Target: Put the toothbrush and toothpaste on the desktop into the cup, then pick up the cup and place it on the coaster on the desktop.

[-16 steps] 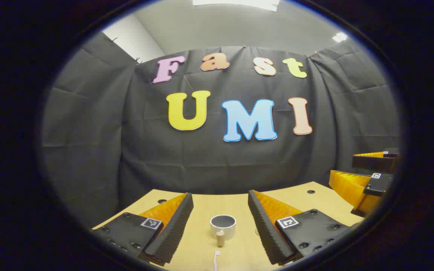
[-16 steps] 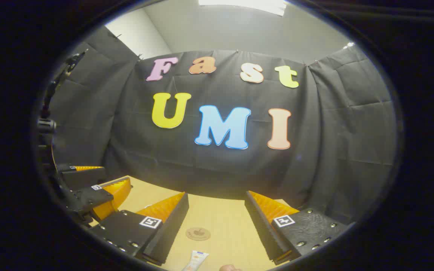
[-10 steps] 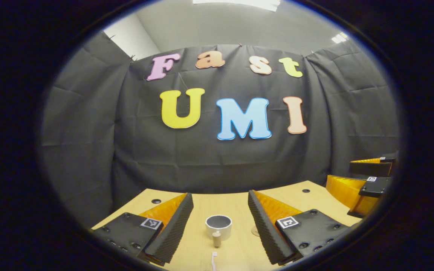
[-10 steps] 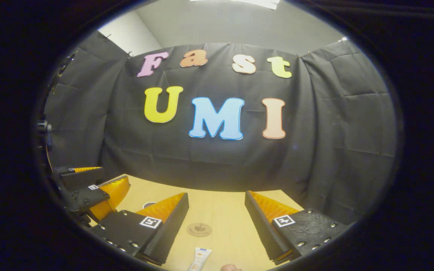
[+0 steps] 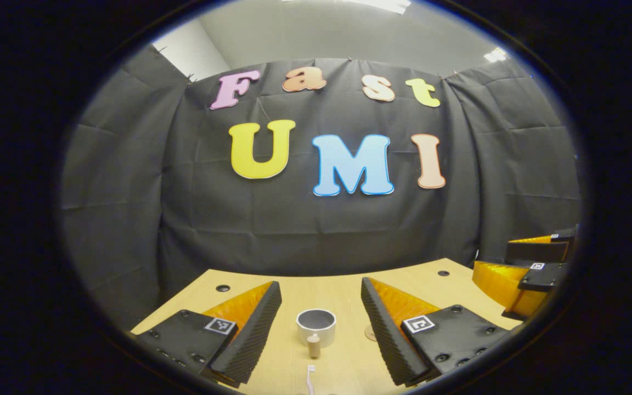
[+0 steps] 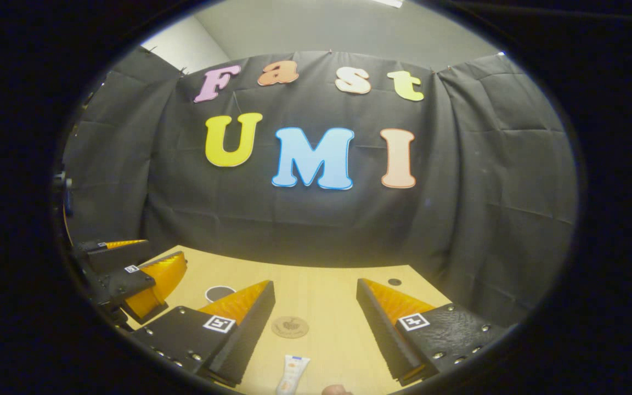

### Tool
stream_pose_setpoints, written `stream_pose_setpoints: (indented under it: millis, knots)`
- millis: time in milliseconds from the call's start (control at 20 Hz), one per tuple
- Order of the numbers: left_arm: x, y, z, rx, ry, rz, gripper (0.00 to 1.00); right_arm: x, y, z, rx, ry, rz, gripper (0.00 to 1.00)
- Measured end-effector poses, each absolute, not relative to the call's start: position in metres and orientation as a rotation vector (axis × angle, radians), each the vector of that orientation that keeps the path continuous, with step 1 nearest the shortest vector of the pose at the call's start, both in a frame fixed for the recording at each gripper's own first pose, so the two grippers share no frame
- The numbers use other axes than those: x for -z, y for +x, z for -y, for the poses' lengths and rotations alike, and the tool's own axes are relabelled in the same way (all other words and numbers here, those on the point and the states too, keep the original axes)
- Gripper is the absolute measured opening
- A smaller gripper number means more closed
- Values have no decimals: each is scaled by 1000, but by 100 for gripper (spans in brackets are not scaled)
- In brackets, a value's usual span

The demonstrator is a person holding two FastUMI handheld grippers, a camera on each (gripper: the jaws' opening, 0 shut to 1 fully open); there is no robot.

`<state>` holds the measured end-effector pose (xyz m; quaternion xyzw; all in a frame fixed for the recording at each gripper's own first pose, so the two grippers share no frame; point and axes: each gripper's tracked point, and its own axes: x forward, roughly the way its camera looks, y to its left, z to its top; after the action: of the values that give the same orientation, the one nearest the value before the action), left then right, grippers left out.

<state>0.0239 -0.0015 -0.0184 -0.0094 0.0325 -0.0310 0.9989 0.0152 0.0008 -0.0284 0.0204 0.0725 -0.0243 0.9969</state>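
desk (image 5: 343, 293): light wood, carries every task item; both grippers hang above it, so any reach comes down at a steep angle and a misjudged descent could drive a fingertip into the top
left gripper (image 5: 320, 296): jaws spread wide, holding nothing; cup and toothbrush lie in line between its fingers, so a grab for the brush could carry forward and knock the cup
right gripper (image 6: 315, 293): jaws spread wide, holding nothing; coaster and toothpaste lie in line between its fingers; it also shows at the right edge of the left gripper view, near enough that both going for the cup together could clash
cup (image 5: 316, 327): white, upright, mouth open, empty as far as I can tell; a small knob-like piece stands just in front of it, what it is I cannot tell; likely light, so a long item dropped in at a slant may tip it
coaster (image 6: 289, 327): round, brown, flat on the desk, apart from the cup; thin, so a cup set down off-centre would probably sit tilted on its rim
toothpaste (image 6: 292, 374): tube lying flat just nearer than the coaster, partly cut off at the bottom; soft body may buckle or slip if pinched hard
toothbrush (image 5: 310, 378): white, lying flat just nearer than the cup, partly cut off; thin and low, so fingers may close over it and miss
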Motion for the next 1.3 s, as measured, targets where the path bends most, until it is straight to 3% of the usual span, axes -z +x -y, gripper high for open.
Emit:
stream_pose_setpoints:
  millis: [150, 200, 350, 550, 600, 650, 700, 1150, 1200, 1300]
  knots:
    - [28, 29, 1, 58, -10, -97, 95, 38, 19, -3, 38, 43, -177, 92]
    - [35, 30, 2, 62, -4, -119, 90, 43, 21, -2, 35, 43, -196, 92]
    - [55, 34, 8, 78, -16, -185, 95, 64, 22, -7, 17, 51, -277, 92]
    - [94, 38, 14, 107, -76, -321, 95, 99, 21, -13, -14, 72, -421, 93]
    - [104, 40, 15, 110, -85, -356, 99, 108, 21, -14, -19, 69, -456, 92]
    - [114, 41, 14, 112, -90, -390, 90, 115, 19, -18, -27, 69, -479, 93]
    - [124, 41, 11, 102, -89, -419, 95, 120, 20, -18, -27, 69, -499, 93]
    - [205, 42, 8, 69, -75, -698, 95, 169, 16, -19, -39, 104, -711, 93]
    - [212, 40, 7, 69, -66, -729, 91, 172, 17, -18, -43, 103, -734, 93]
    - [228, 35, 6, 67, -61, -788, 95, 185, 16, -20, -47, 100, -776, 93]
